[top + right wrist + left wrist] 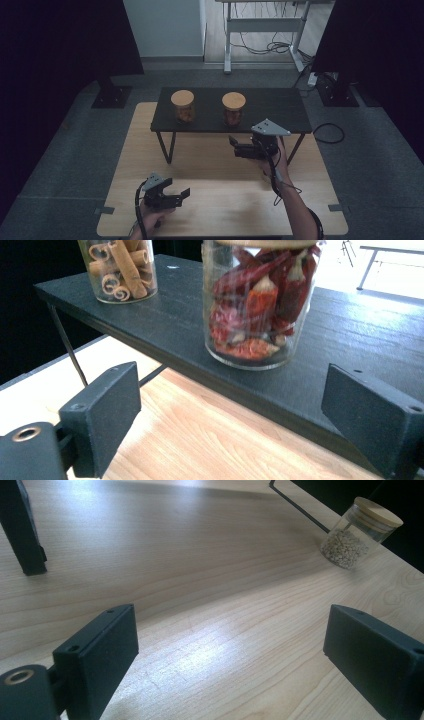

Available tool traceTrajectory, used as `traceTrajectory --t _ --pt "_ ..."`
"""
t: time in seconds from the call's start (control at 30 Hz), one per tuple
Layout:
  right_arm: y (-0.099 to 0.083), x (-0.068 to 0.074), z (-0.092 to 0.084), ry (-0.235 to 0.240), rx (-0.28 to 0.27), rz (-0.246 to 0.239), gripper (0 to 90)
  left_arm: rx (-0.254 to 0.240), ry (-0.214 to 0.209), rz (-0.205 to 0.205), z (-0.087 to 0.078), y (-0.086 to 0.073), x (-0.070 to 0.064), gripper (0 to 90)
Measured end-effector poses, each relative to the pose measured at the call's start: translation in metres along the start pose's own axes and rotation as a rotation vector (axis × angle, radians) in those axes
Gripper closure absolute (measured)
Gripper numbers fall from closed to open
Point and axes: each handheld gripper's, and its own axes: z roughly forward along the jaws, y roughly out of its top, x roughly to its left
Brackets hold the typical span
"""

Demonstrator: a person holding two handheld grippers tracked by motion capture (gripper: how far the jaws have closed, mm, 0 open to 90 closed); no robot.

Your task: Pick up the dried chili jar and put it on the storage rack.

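Note:
Two bamboo-lidded glass jars stand on a low black shelf (280, 111): a cinnamon stick jar (183, 106) on the left and a dried red chilli jar (233, 108) on the right. My right gripper (234, 147) hovers in front of the shelf's edge, open and empty. In the right gripper view the chilli jar (260, 305) stands just beyond the right gripper (227, 385), apart from its jaws, with the cinnamon jar (120, 270) farther off. My left gripper (182, 196) rests low near the table's front, open and empty. Its view shows a jar of pale beans (357, 534) on the wooden table (200, 555).
The shelf stands on thin black legs (170, 147) at the far half of the wooden table (220, 205). One shelf foot (22, 530) shows close to the left gripper. A white desk frame (260, 25) and floor cables (330, 132) lie beyond the table.

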Motion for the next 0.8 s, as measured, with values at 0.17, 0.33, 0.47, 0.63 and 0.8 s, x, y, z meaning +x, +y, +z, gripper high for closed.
traceTrajectory --t 0.17,0.33,0.47,0.63,0.8 --pt "-0.009 0.004 -0.007 -0.004 -0.002 0.009 6.1 0.006 -0.001 0.004 0.001 0.000 -0.001 6.9" --pt "-0.024 0.006 -0.016 0.006 -0.014 0.021 4.3 0.013 -0.003 0.006 0.003 0.000 -0.002 6.9" --pt "-0.036 0.007 -0.022 0.019 -0.020 0.035 3.5 0.019 -0.005 0.007 0.004 0.000 -0.002 6.9" --pt "-0.053 0.006 -0.027 0.038 -0.023 0.059 2.4 0.022 -0.004 0.009 0.004 0.000 -0.003 6.9" --pt "-0.069 0.007 -0.030 0.051 -0.024 0.077 2.1 0.026 -0.002 0.011 0.005 0.000 -0.004 6.9"
